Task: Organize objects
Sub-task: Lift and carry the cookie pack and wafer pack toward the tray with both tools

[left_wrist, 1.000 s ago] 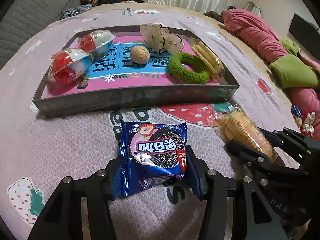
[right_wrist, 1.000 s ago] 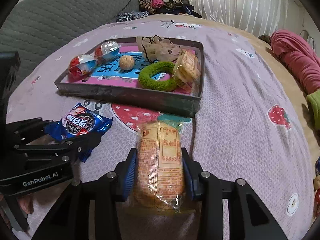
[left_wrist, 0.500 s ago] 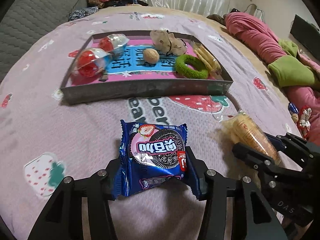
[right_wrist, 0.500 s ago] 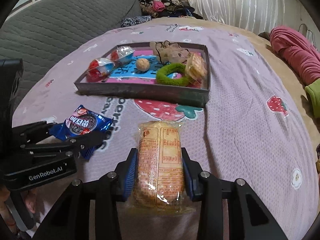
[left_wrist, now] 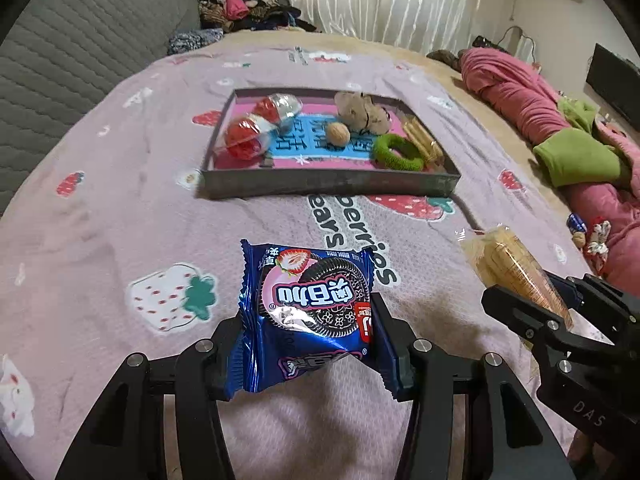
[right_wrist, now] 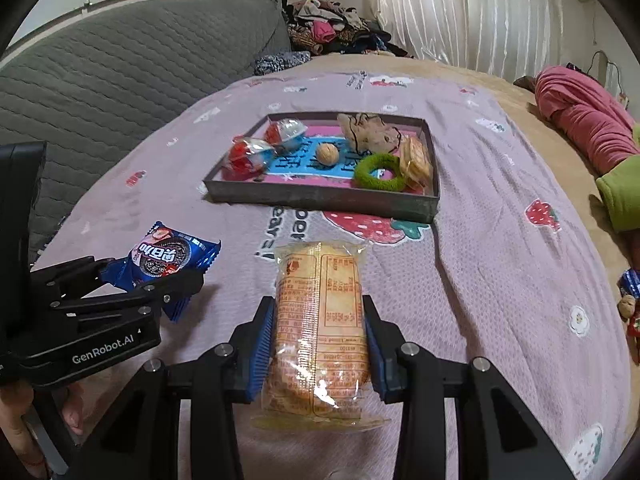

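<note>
Left tool pinches the blue cookie packet at lower centre; right tool pinches the wafer pack, both likely bound for the tray (upper centre).

A grey quilted sofa borders the pink strawberry-print blanket.

I count one blue cookie pack, two cracker packs, two red and clear candy eggs, one walnut, one green hair ring, one brown pouch, and one tray.
</note>
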`<control>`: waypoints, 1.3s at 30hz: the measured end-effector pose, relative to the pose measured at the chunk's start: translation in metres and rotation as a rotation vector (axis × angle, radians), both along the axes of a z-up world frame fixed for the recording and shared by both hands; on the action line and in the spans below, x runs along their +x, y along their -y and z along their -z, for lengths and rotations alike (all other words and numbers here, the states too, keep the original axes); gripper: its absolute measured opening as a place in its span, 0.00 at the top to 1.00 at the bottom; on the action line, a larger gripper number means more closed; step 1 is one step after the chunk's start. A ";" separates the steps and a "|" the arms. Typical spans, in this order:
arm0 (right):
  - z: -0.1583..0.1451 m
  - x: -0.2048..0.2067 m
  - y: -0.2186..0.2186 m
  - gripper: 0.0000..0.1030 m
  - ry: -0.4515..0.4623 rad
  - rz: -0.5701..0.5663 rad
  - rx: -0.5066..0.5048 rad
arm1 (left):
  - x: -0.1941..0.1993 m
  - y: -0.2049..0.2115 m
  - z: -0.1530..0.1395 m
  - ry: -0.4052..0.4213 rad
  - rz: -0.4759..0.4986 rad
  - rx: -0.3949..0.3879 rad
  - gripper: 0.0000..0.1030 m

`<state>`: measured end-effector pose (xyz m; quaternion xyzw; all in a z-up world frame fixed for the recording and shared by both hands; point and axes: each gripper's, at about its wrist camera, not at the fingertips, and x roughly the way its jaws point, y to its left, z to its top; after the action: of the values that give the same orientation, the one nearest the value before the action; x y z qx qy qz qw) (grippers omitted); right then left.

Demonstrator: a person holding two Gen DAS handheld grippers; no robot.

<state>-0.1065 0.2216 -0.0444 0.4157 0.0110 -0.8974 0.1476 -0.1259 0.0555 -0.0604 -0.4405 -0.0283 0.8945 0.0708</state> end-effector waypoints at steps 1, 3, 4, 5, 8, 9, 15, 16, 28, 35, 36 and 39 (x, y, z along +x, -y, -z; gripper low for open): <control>-0.003 0.003 0.001 0.60 -0.004 0.002 0.000 | 0.004 0.002 -0.005 -0.008 -0.002 0.002 0.48; -0.010 0.009 0.004 0.60 -0.014 0.002 0.001 | 0.010 0.006 -0.012 -0.022 -0.005 0.005 0.48; -0.013 0.012 0.005 0.60 -0.021 0.004 0.001 | 0.014 0.008 -0.017 -0.032 -0.008 0.006 0.48; -0.017 0.015 0.007 0.60 -0.029 0.005 0.000 | 0.017 0.010 -0.021 -0.039 -0.010 0.007 0.48; -0.026 0.023 0.011 0.60 -0.043 0.003 -0.001 | 0.024 0.016 -0.033 -0.058 -0.016 0.023 0.48; -0.027 0.023 0.012 0.60 -0.045 0.002 0.000 | 0.026 0.017 -0.037 -0.063 -0.017 0.023 0.48; -0.047 0.031 0.018 0.60 -0.077 -0.006 0.002 | 0.037 0.018 -0.056 -0.097 -0.017 0.024 0.48; -0.050 0.031 0.018 0.60 -0.084 -0.005 0.002 | 0.037 0.017 -0.059 -0.098 -0.014 0.031 0.48; -0.081 0.032 0.019 0.60 -0.140 -0.012 0.012 | 0.043 0.013 -0.090 -0.152 -0.004 0.035 0.48; -0.092 0.024 0.020 0.60 -0.168 -0.018 0.015 | 0.035 0.018 -0.100 -0.168 -0.009 0.027 0.48; -0.094 0.022 0.020 0.60 -0.170 -0.019 0.016 | 0.033 0.018 -0.101 -0.169 -0.008 0.026 0.48; -0.100 0.017 0.019 0.60 -0.179 -0.017 0.017 | 0.027 0.020 -0.108 -0.184 -0.006 0.016 0.48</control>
<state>-0.0899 0.2022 0.0552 0.3348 0.0353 -0.9296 0.1502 -0.0992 0.0355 0.0473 -0.3561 -0.0302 0.9310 0.0739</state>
